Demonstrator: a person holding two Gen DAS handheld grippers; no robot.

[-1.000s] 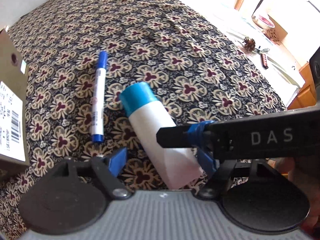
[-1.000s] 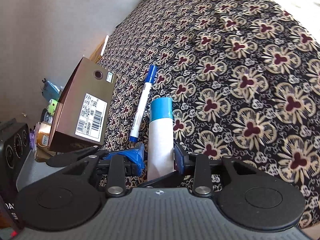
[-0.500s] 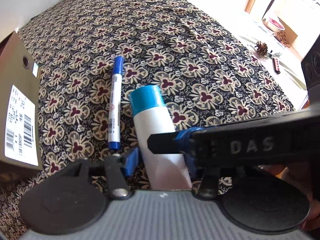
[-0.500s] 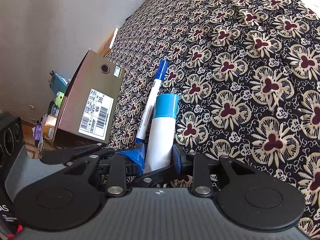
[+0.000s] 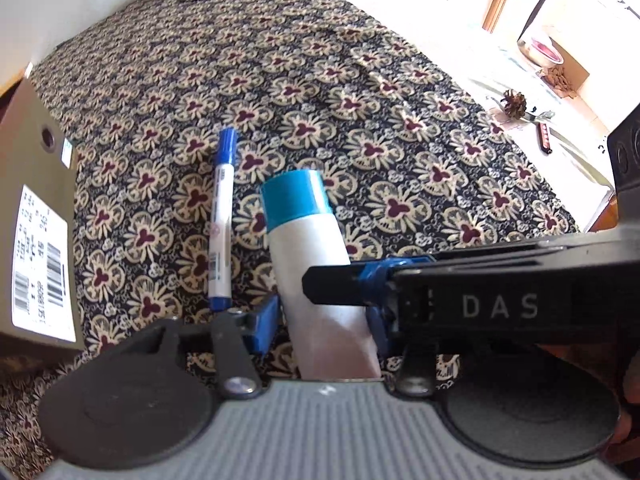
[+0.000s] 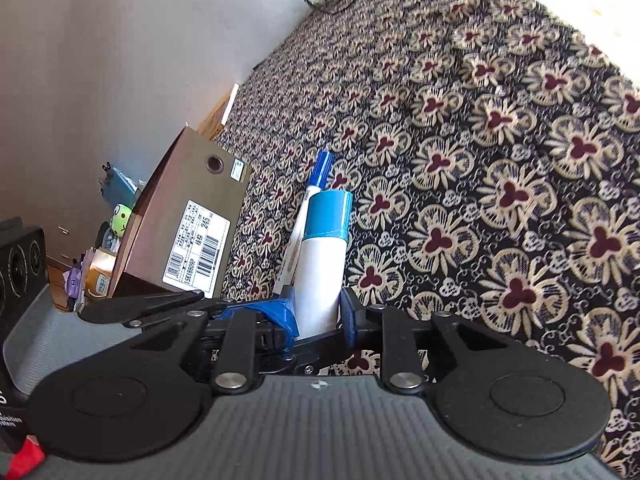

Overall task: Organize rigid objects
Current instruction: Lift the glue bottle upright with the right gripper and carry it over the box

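In the lower centre of both views, the white plastic tube with a blue cap (image 5: 308,256) lies on the flower-patterned cloth (image 5: 360,112). The left gripper (image 5: 320,322) and the right gripper (image 6: 318,312) both stand pressed on its flat crimped end. I judge a gentle grip best, since the smooth tube may slip. The blue-capped white marker pen (image 5: 221,220) lies just beside it.

White tube (image 5: 316,276) with blue cap between left tongs (image 5: 320,320), marker (image 5: 222,220) beside it, floral cloth (image 5: 360,100)
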